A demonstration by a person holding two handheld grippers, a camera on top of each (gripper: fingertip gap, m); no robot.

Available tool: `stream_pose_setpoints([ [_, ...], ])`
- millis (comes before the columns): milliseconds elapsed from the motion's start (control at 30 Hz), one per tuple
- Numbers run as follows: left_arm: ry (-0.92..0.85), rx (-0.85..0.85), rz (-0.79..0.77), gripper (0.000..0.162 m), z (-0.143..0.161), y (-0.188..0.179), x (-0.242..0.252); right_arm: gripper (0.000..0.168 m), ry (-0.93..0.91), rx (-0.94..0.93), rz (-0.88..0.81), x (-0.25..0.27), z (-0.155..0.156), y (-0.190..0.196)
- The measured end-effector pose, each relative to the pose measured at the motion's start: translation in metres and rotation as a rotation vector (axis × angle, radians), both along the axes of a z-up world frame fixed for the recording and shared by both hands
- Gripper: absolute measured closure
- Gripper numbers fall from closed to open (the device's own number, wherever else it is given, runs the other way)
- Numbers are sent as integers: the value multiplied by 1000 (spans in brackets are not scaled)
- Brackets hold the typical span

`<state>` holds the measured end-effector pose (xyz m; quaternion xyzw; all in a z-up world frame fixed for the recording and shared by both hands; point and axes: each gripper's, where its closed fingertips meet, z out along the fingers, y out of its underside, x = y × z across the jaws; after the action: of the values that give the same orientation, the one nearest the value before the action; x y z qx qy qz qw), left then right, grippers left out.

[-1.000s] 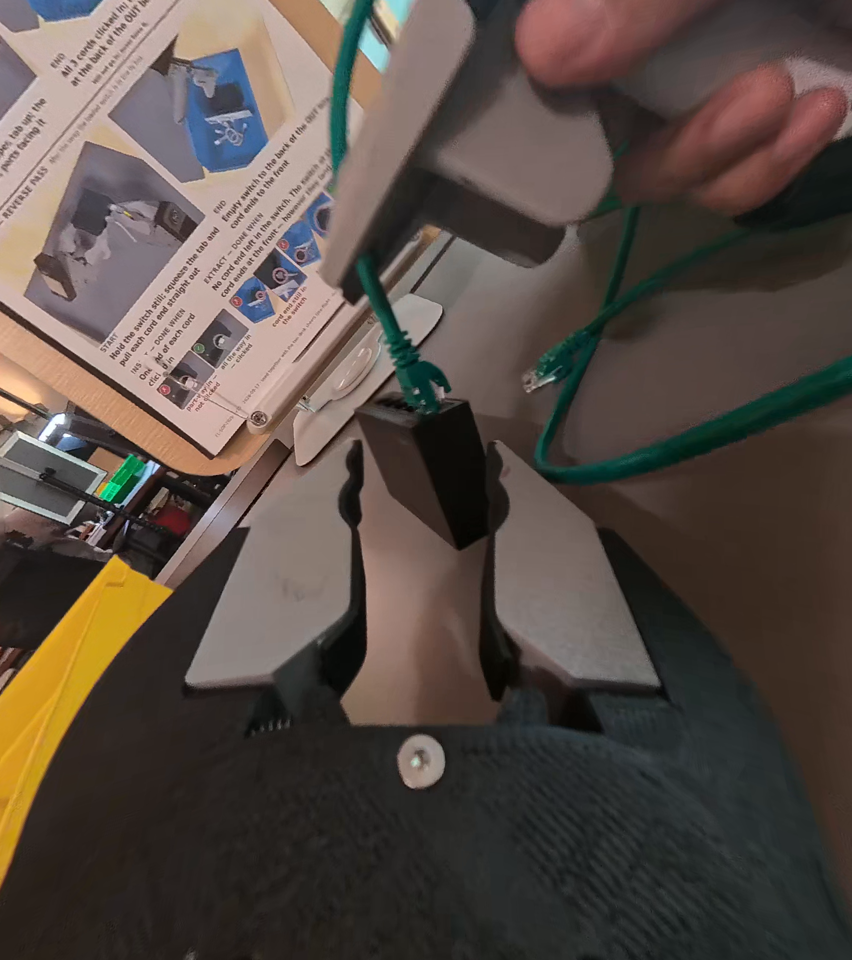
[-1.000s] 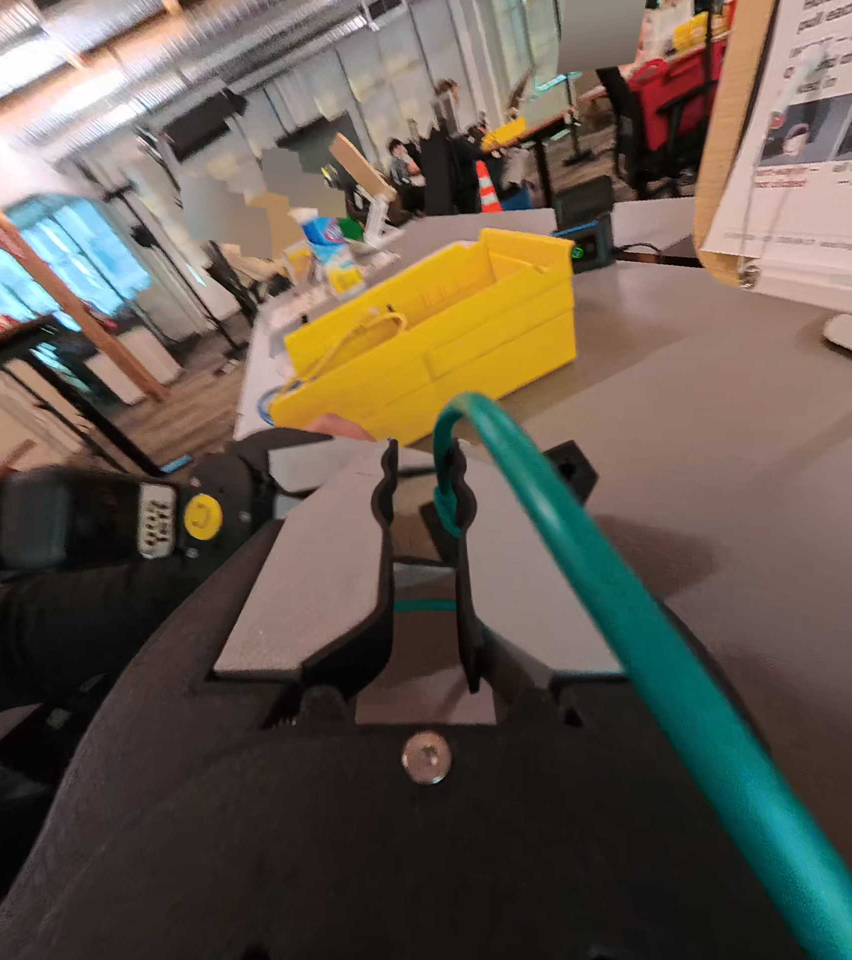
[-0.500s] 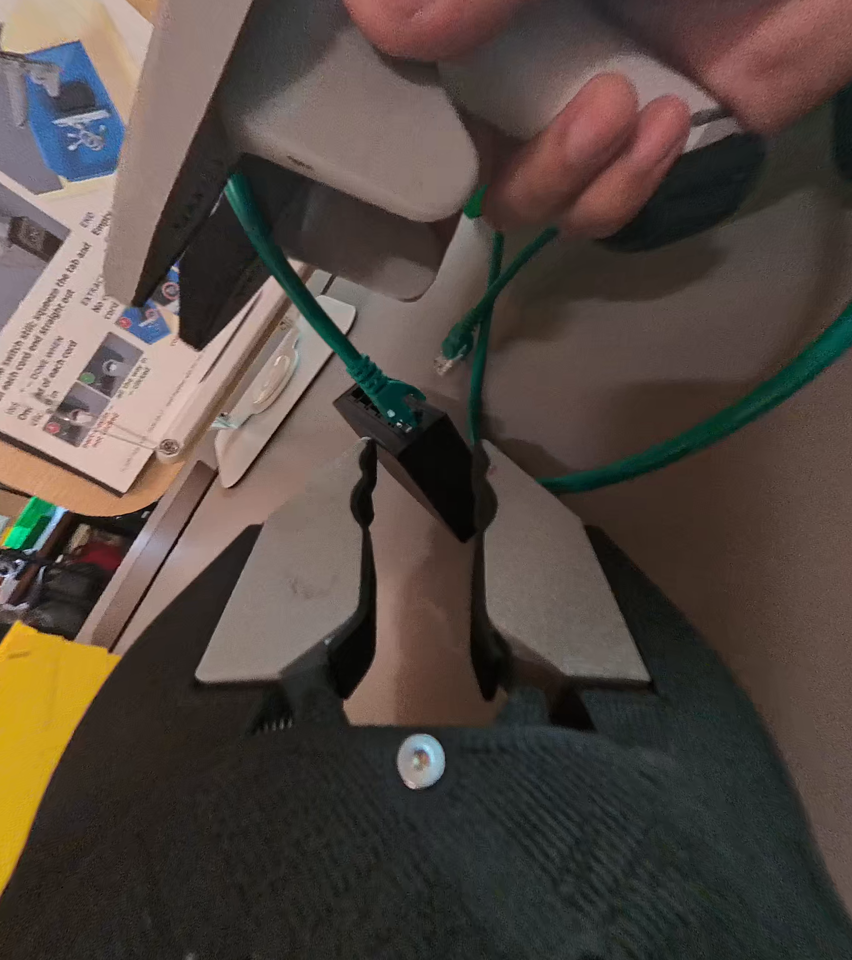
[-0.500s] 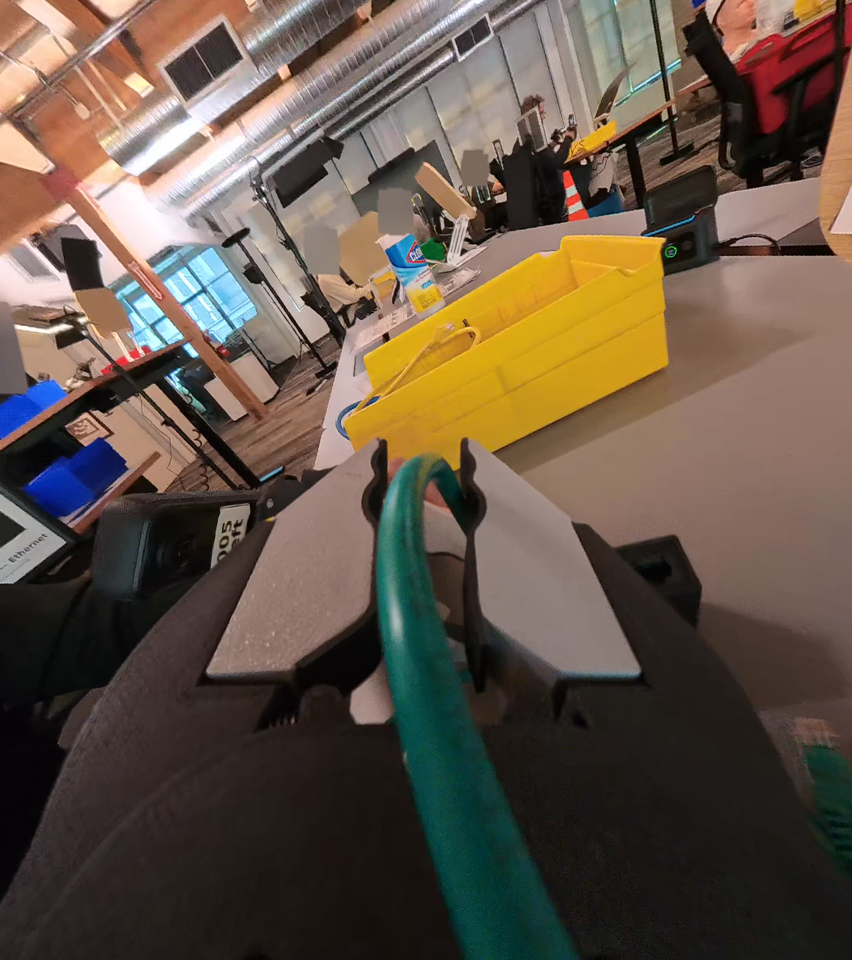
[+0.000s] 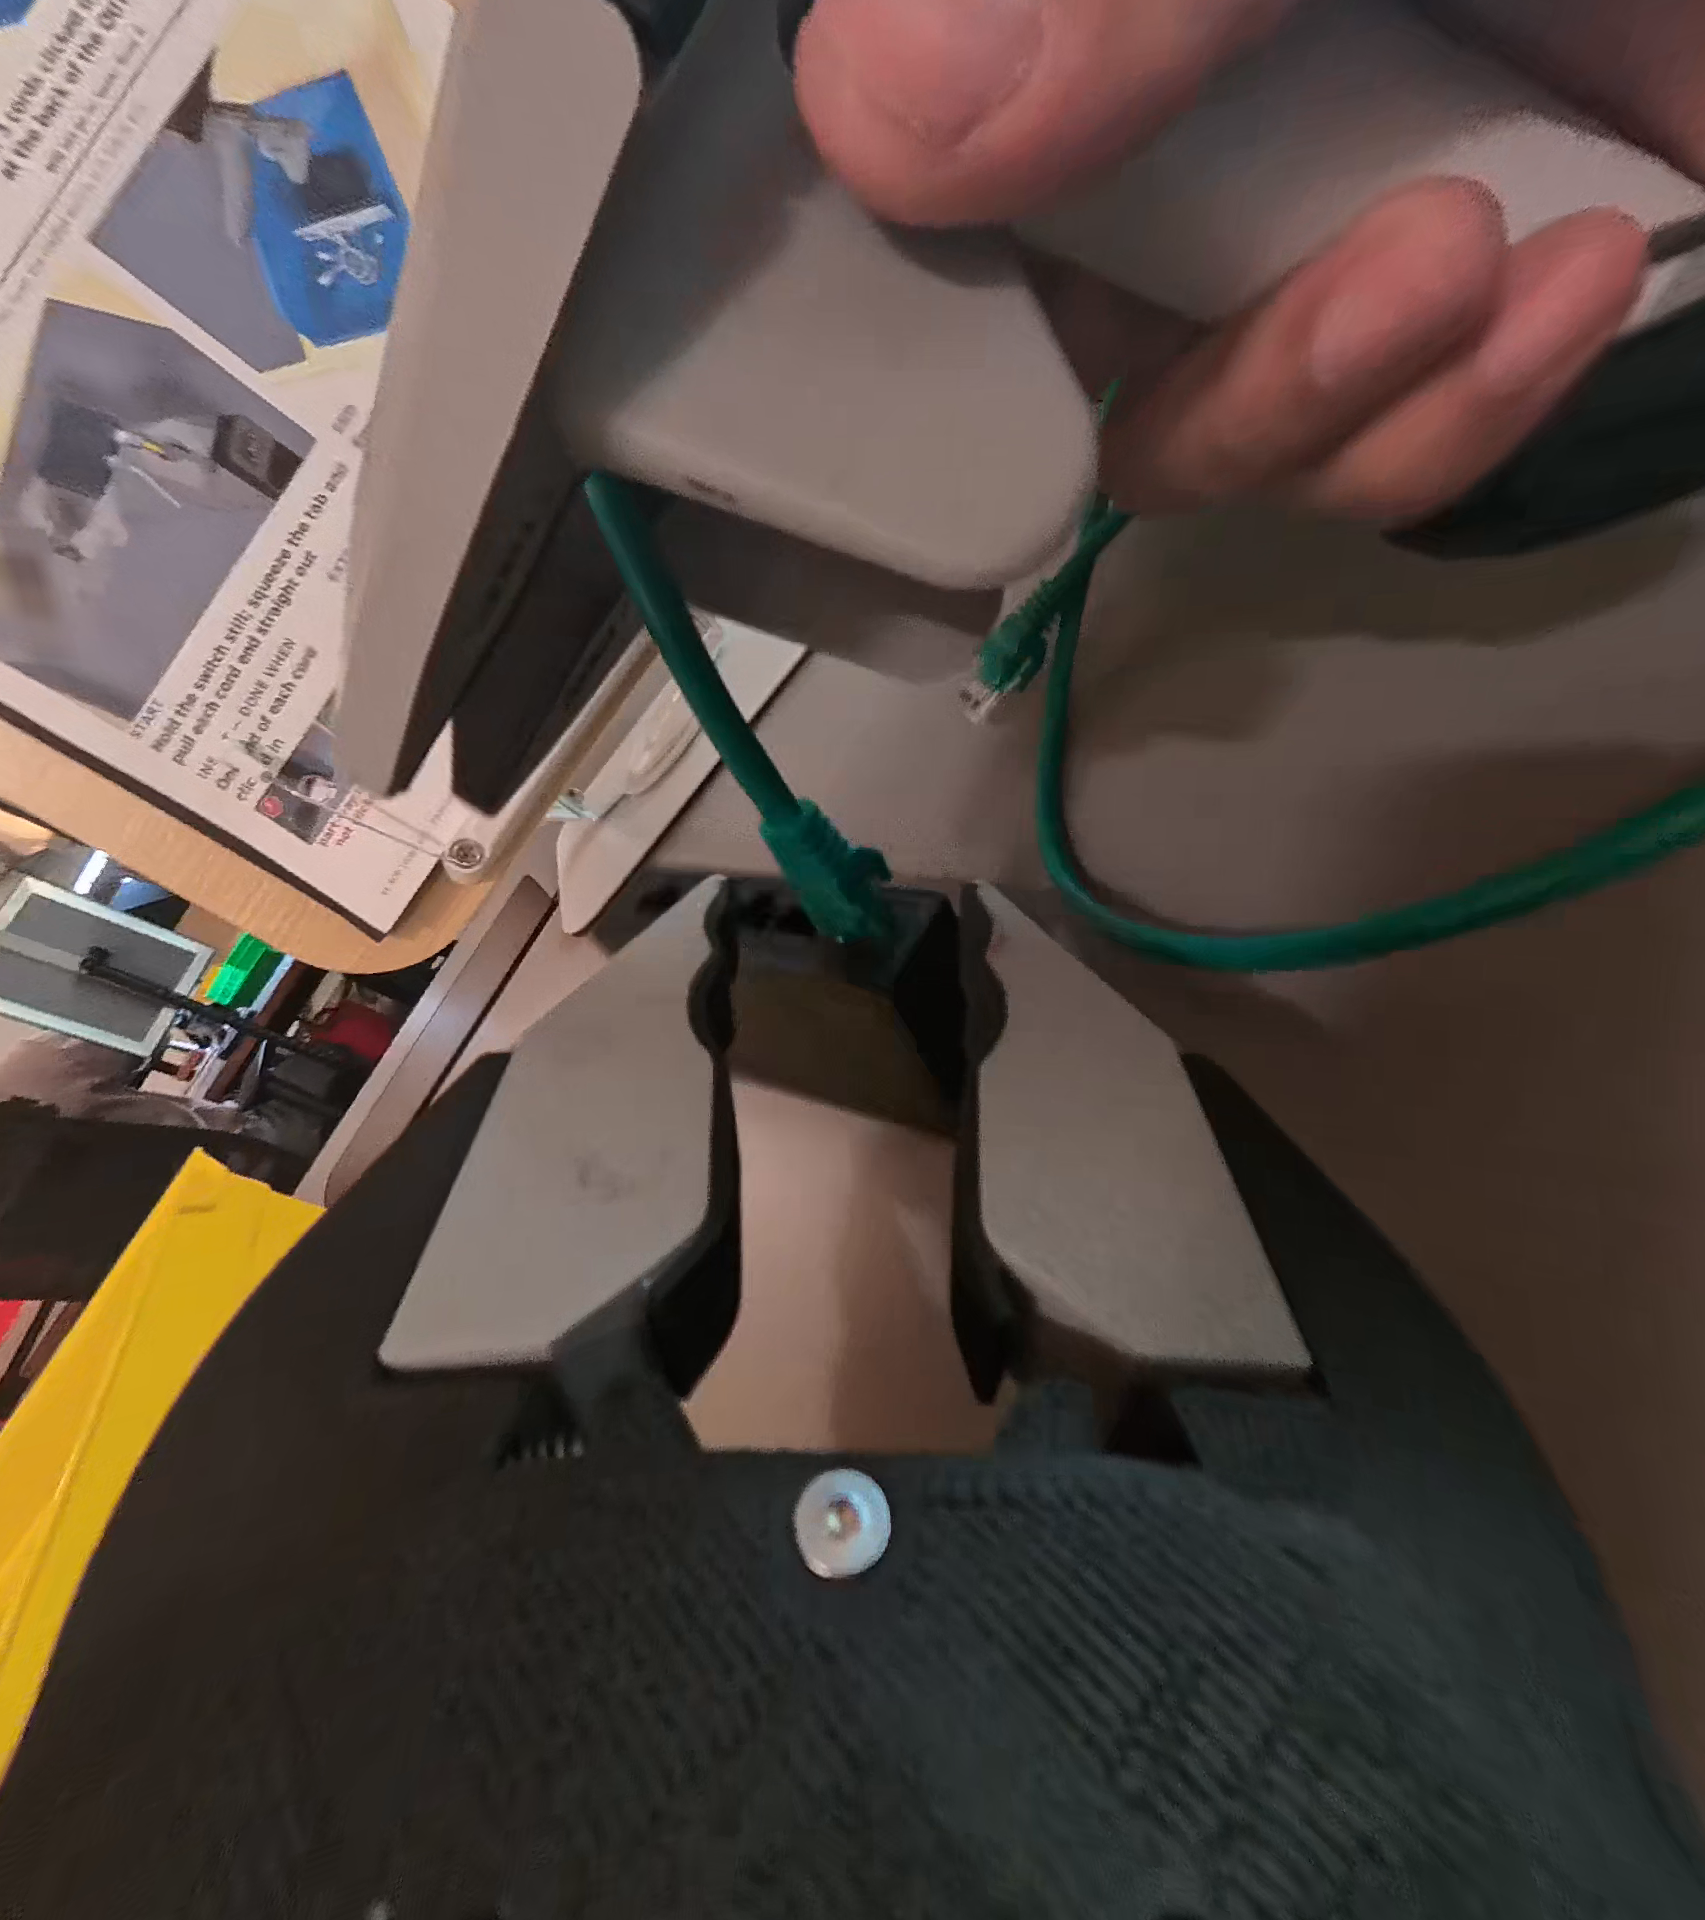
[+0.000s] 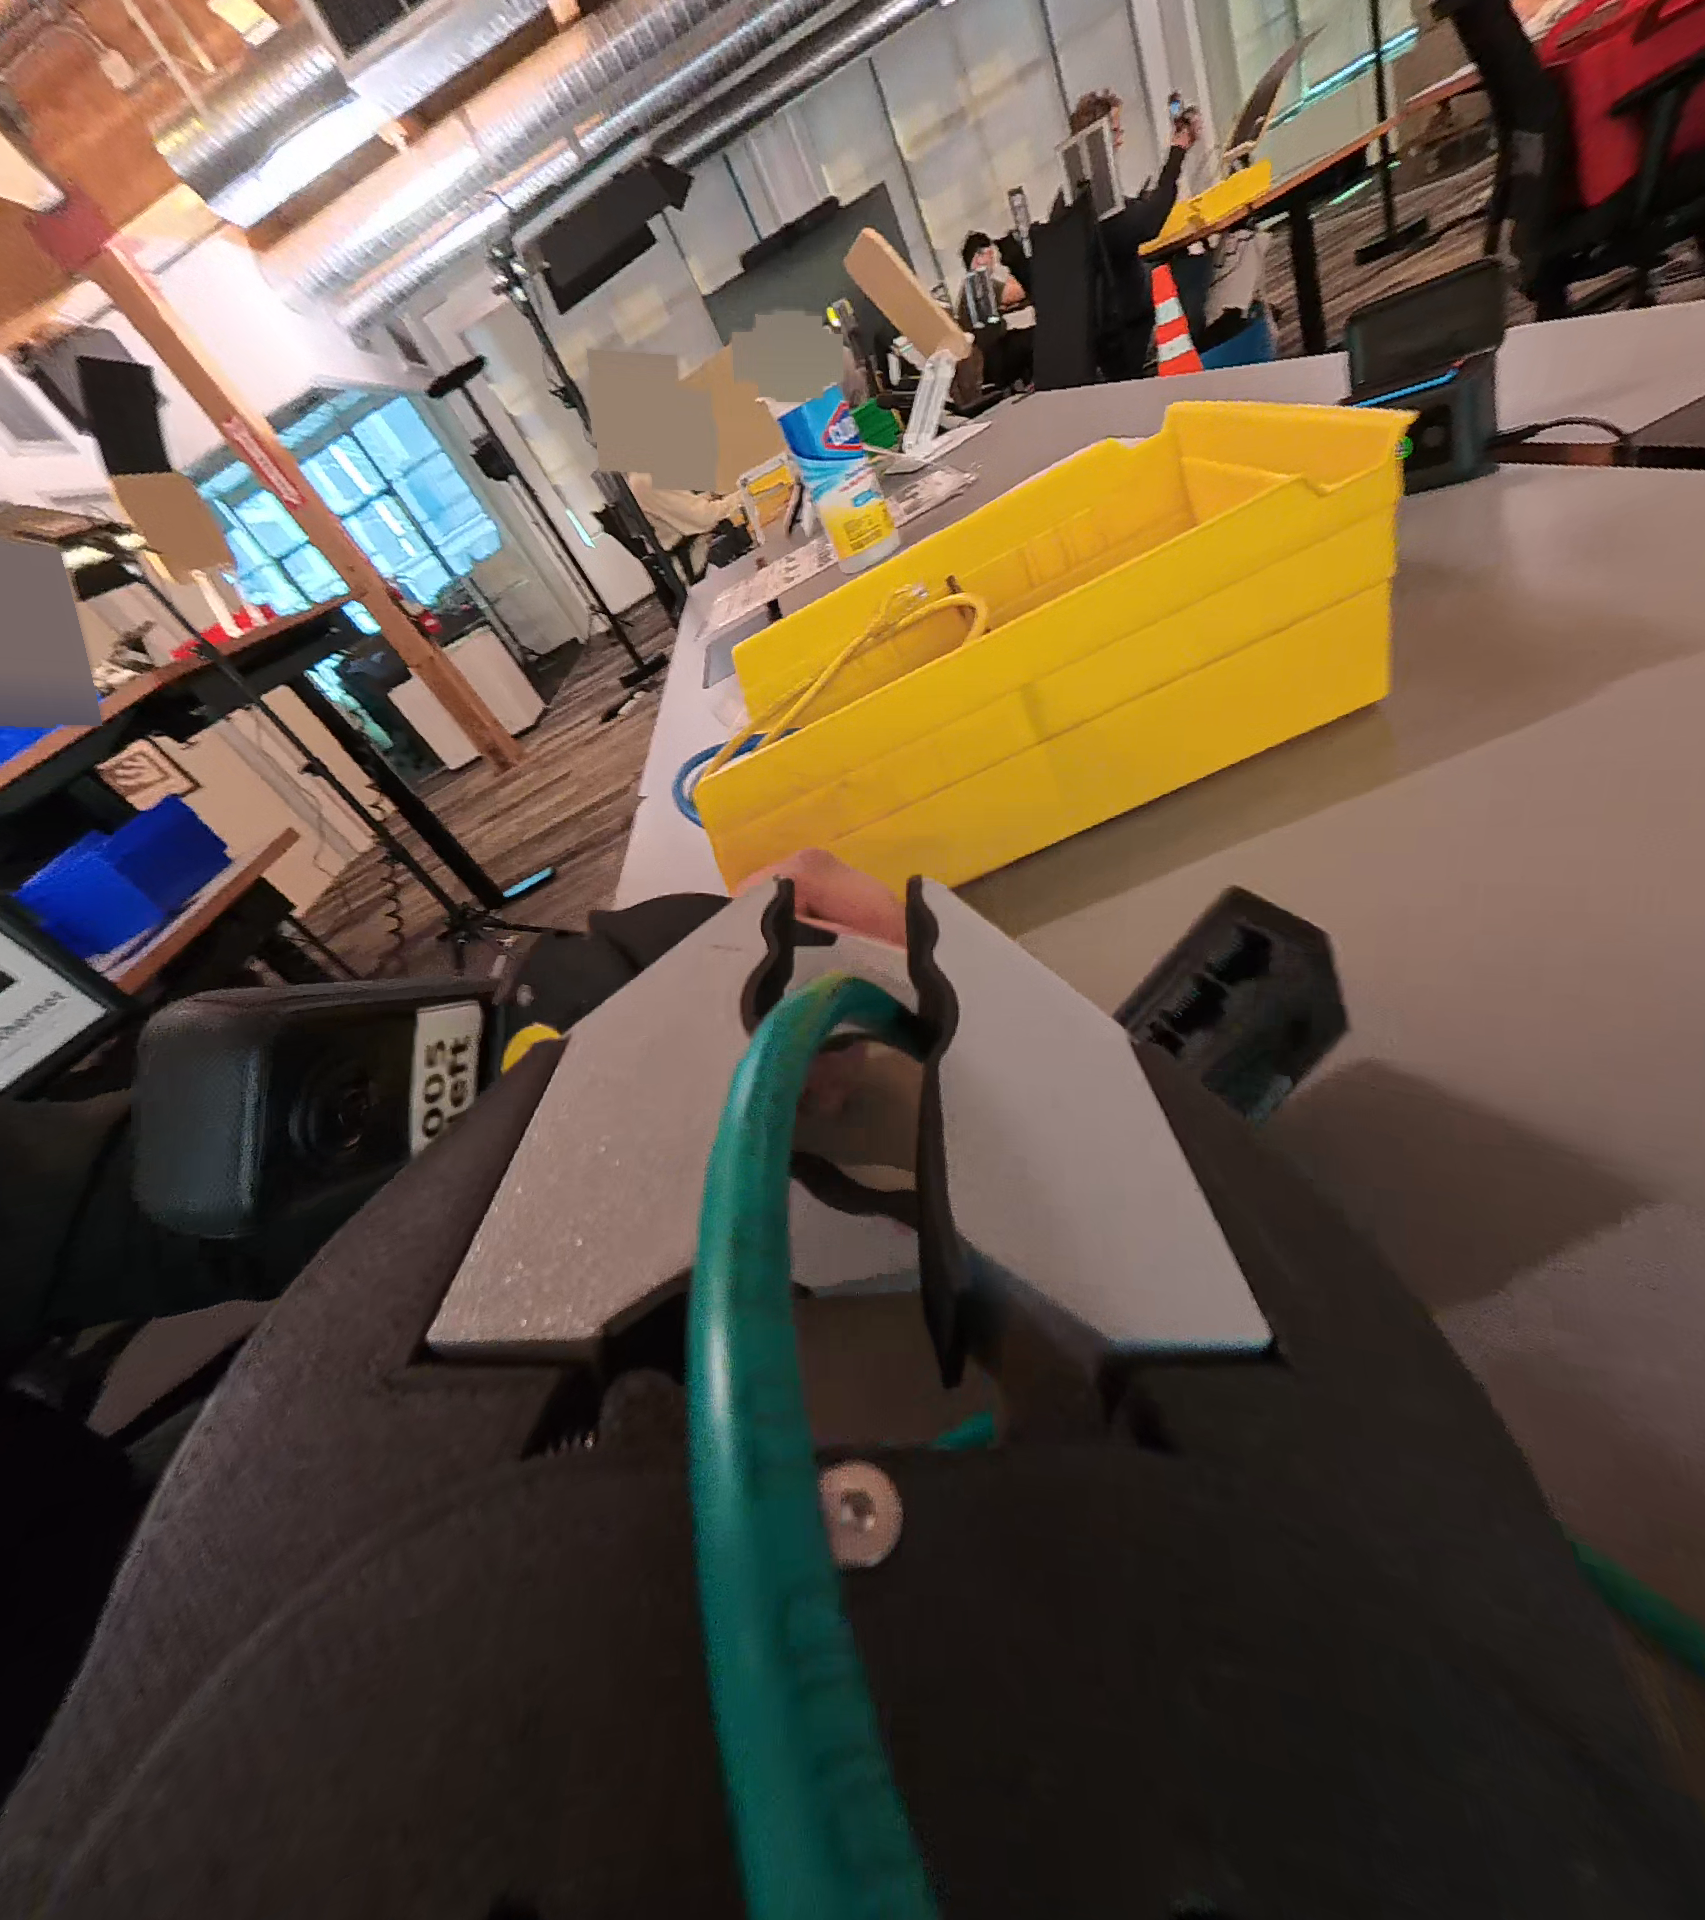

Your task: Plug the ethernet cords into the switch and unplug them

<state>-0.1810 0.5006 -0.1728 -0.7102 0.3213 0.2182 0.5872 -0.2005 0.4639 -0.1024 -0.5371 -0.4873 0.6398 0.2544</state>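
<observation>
Nearest in the left wrist view, the switch [image 5: 832,997] is clamped between the fingers of the left gripper [image 5: 843,935], apparently with its ports turned outward so that it is braced against any push or pull on a plug. Just beyond, a green ethernet cord [image 5: 723,707] is seated by its plug [image 5: 832,873] in a port and is led up between the narrowly parted fingers of the right gripper [image 6: 848,935]; whether it is actually pinched cannot be told. Farther off, a second green plug [image 5: 1009,655] lies free on the table [image 5: 1450,1091], judged to be awaiting its turn.
</observation>
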Motion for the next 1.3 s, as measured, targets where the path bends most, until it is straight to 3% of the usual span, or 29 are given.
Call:
stream_pose_setpoints([
  [133, -12, 10, 21, 125, 2, 2, 0, 157, 54, -66, 61, -4, 10, -17],
  [200, -22, 13, 43, 148, 4, 2, -5, 157, 40, -24, 37, -6, 7, -16],
  [233, -35, 1, 47, 150, 3, 2, -8, 158, 30, 3, 22, -6, 5, -14],
  [733, -214, 39, 126, 150, 19, 0, -38, 136, -95, 42, -1, -6, -17, -7],
  [833, -338, 66, 152, 151, 28, 0, -51, 132, -107, 64, 16, -4, -17, -11],
  [1000, -854, 18, 19, 152, 42, -6, -66, 137, -32, 73, 134, 14, 7, -24],
  [1067, -937, 1, 5, 151, 42, -7, -72, 140, 43, 54, 190, 25, 23, -30],
  [1300, -707, -8, -17, 152, 37, -6, -48, 144, 152, -1, 73, 32, 40, 1],
])
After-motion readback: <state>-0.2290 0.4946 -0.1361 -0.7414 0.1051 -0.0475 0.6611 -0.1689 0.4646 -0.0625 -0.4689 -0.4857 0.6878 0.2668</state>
